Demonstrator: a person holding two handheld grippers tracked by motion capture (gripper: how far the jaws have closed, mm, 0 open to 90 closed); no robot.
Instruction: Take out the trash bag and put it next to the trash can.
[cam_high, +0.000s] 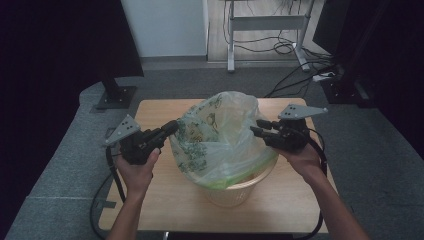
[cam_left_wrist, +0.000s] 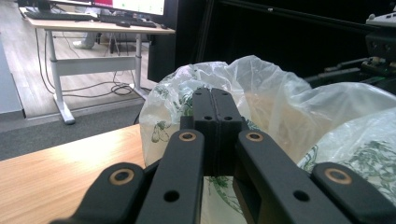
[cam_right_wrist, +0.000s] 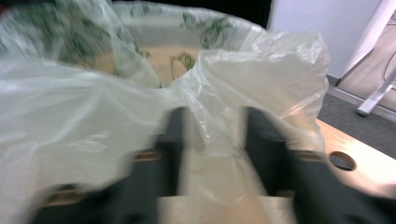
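step: looks like fitting the plastic bag (cam_high: 220, 140) into the basket (cam_high: 235, 192) mid-table | left gripper (cam_high: 169, 129) is pinching the bag's left edge, jaws together | right gripper (cam_high: 256, 127) is straddling the right edge, jaws apart | next: probably needs the right closing, then pulling the rim down

No text, label, brand, number or sign can be read anywhere in these views.

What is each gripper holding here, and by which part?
The left gripper is shut on the plastic bag's left rim. The right gripper stands open around the right rim, not yet clamped.
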